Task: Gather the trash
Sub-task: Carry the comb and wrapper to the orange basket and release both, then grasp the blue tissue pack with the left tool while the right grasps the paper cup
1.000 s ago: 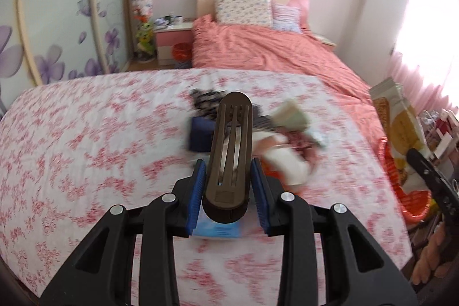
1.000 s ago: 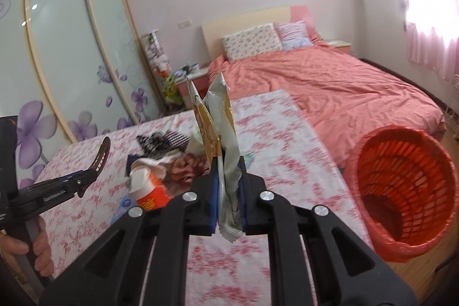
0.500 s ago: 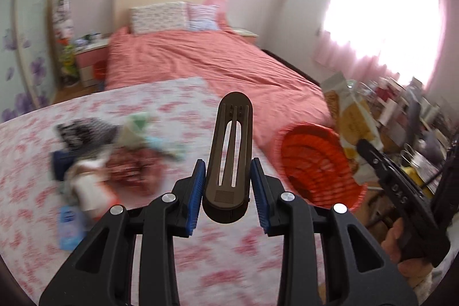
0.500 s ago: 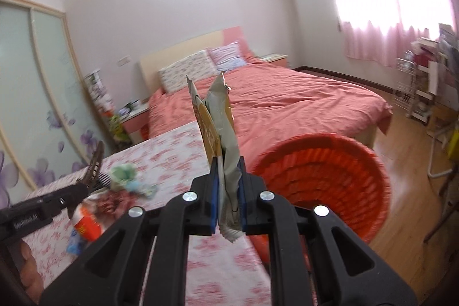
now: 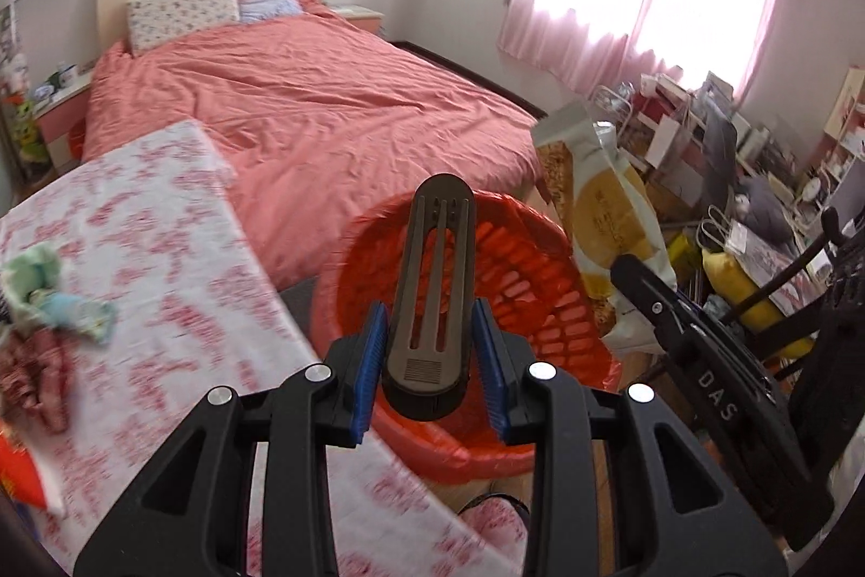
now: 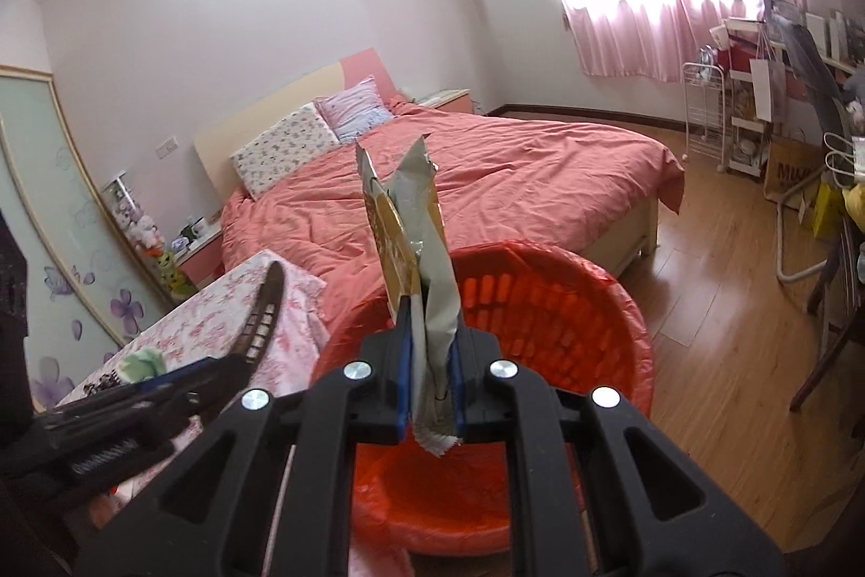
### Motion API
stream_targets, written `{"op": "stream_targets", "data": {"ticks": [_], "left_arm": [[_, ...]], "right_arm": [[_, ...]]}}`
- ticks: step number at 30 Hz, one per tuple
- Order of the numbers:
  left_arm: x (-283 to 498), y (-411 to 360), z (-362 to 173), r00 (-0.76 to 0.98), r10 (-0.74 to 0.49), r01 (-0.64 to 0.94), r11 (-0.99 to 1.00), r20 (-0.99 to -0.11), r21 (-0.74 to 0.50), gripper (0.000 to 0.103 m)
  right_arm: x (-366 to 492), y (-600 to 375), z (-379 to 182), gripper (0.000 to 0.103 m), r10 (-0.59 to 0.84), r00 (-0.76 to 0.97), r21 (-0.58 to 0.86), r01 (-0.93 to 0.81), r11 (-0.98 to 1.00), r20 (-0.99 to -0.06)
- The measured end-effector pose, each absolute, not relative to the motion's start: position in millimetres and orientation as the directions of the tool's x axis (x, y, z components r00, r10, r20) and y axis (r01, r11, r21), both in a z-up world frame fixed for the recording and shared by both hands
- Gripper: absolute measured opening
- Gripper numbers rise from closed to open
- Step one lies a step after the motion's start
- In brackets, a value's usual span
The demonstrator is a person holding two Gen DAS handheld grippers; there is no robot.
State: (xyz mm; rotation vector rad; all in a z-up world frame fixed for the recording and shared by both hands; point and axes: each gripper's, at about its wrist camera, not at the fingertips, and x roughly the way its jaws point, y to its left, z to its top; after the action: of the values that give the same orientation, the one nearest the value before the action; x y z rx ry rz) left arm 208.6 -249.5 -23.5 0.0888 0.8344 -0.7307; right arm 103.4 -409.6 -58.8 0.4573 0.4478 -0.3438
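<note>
Left gripper (image 5: 431, 363): jaws clamped on dark slotted clip (image 5: 432, 296), held above orange basket (image 5: 540, 285). Right gripper (image 6: 431, 374): jaws pinched on snack wrapper (image 6: 427, 252), over basket at approx. 12 o'clock. Vs. 0.5 s ago: basket nearer; clip material possibly plastic.

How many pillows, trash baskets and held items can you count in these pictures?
Pillows: 2, floral pillow and striped pillow
Orange baskets: 1, orange basket
Held items: 2, brown comb in the left gripper, snack bag in the right gripper
Total: 5
</note>
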Motion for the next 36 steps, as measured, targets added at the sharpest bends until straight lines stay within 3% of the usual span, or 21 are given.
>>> {"op": "stream_targets", "data": {"ticks": [6,10,12,19,36], "left_arm": [[212.0,-266.9,-37.5,0.412,-0.544,0.634,0.747,-0.731,-0.199,0.033],[213.8,-270.3,-43.5,0.410,-0.522,0.626,0.757,-0.748,-0.186,0.037],[213.2,-265.1,-44.0,0.423,-0.501,0.610,0.774,-0.755,-0.172,0.056],[209.2,-241.3,-35.7,0.499,-0.436,0.557,0.823,-0.749,-0.108,0.057],[166.4,-123.3,-4.0,0.671,-0.324,0.397,0.917,-0.666,-0.046,0.059]], "right_arm": [[112.3,-425.9,-69.5,0.013,-0.212,0.841,0.374,0.429,0.822,-0.498],[117.3,-434.6,-76.3,0.026,-0.210,0.839,0.381,0.433,0.817,-0.503],[118.2,-436.3,-78.6,0.031,-0.212,0.834,0.383,0.440,0.813,-0.509],[113.8,-428.6,-74.2,0.052,-0.253,0.821,0.334,0.462,0.822,-0.512],[90.4,-379.4,-35.7,0.054,-0.259,0.842,0.240,0.405,0.882,-0.473]]}}
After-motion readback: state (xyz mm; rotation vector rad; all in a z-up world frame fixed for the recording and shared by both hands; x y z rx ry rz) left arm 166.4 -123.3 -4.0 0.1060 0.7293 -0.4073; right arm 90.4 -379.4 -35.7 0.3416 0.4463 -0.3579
